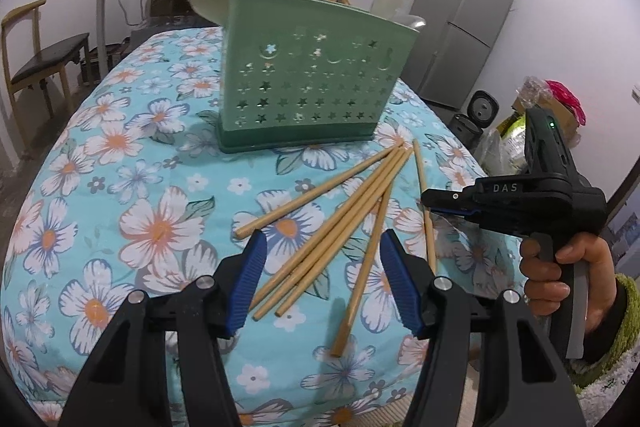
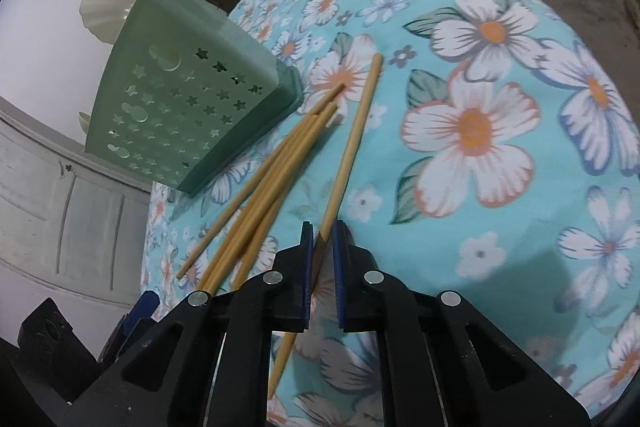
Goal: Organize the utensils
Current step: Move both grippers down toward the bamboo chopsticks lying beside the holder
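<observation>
Floral tablecloth (image 1: 132,163) bearing loose bamboo chopsticks (image 1: 336,223) before green utensil holder (image 1: 312,75); right gripper (image 2: 320,247) nearly closed around single chopstick (image 2: 352,143) near right edge, left gripper (image 1: 322,255) spread wide above bundle.

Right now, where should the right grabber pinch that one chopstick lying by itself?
Pinch the lone chopstick near its middle, coming down from above with the right gripper's fingers either side of the shaft. It lies flat on the tablecloth, apart from the pile, so nothing crowds it.
</observation>
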`<state>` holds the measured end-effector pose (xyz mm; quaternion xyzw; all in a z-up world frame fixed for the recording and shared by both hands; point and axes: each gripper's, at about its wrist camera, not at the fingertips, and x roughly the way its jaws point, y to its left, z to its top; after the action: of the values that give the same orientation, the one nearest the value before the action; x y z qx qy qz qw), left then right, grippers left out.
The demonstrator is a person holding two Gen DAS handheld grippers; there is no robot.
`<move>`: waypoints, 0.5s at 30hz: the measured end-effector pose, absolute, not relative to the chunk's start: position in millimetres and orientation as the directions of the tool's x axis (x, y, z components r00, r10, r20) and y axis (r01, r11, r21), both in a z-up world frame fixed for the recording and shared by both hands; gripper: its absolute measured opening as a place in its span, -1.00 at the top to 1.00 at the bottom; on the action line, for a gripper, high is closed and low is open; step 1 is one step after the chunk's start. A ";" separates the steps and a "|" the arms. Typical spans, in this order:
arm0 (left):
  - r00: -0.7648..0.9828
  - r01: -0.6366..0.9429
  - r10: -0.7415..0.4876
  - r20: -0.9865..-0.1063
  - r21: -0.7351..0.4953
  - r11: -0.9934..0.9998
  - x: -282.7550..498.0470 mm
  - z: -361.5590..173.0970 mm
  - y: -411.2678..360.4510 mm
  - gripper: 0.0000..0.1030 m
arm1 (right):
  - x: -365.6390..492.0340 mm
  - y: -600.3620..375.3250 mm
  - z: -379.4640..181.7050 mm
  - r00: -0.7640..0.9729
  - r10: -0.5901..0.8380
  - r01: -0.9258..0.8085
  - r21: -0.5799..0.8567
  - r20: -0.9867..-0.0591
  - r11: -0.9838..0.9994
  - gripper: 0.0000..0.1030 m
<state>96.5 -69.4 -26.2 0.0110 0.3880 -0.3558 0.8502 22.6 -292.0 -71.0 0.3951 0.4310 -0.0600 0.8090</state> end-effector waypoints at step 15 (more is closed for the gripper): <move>0.410 0.730 -0.633 -0.657 -0.180 0.659 100.8 -17.7 -102.9 0.33 | 1.4 -314.9 -60.2 0.630 0.203 0.494 0.588 -0.750 0.641 0.75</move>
<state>100.8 -102.9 -17.7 0.0673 0.3595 -0.4072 0.8369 1.4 -314.9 -60.2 0.4139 0.4206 -0.0907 0.8022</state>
